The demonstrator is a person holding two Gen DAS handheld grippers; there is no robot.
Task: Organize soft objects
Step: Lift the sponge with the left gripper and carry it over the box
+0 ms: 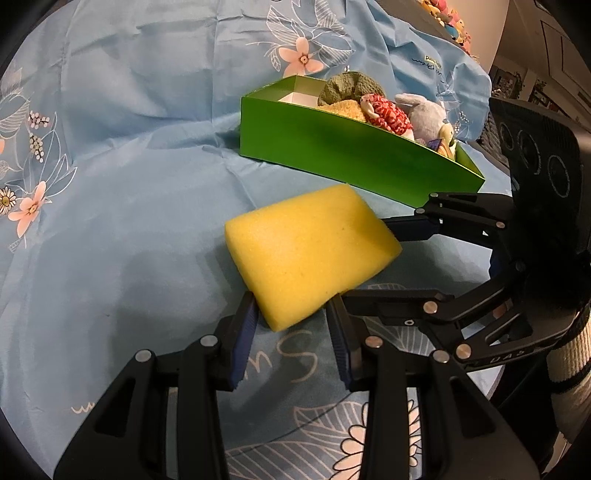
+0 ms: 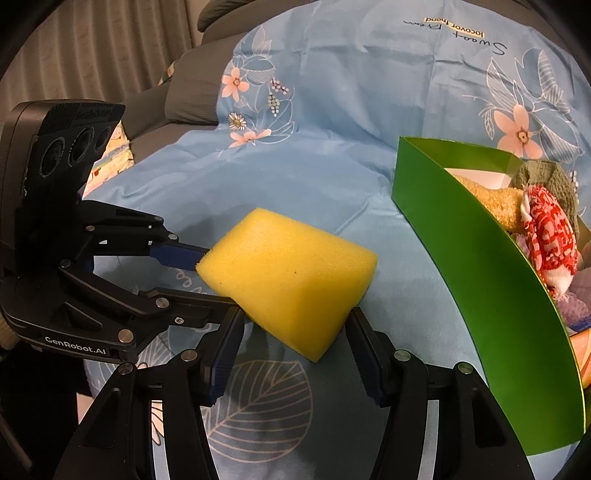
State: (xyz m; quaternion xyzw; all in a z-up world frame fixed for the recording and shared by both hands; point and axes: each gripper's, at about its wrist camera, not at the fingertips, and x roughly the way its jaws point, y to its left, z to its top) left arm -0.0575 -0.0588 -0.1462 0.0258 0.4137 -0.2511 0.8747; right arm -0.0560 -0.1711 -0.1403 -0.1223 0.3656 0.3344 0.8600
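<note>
A yellow sponge block (image 1: 310, 254) (image 2: 291, 273) hangs just above the blue floral cloth (image 1: 129, 147), casting a shadow on it. My left gripper (image 1: 291, 306) (image 2: 218, 280) is shut on the sponge's near corner in the left wrist view. From the other side, my right gripper (image 2: 295, 314) (image 1: 365, 258) is shut on the sponge's opposite end. Behind the sponge a green box (image 1: 351, 155) (image 2: 480, 266) holds a green knitted piece (image 1: 347, 88), a tan towel (image 2: 491, 203), a red-and-white pouch (image 1: 388, 112) (image 2: 550, 236) and a grey plush (image 1: 424, 110).
The wrinkled blue cloth (image 2: 351, 92) covers the whole work surface. A grey sofa (image 2: 184, 96) lies beyond its far edge in the right wrist view. A heap of colourful plush toys (image 1: 450, 18) sits far back at the top right.
</note>
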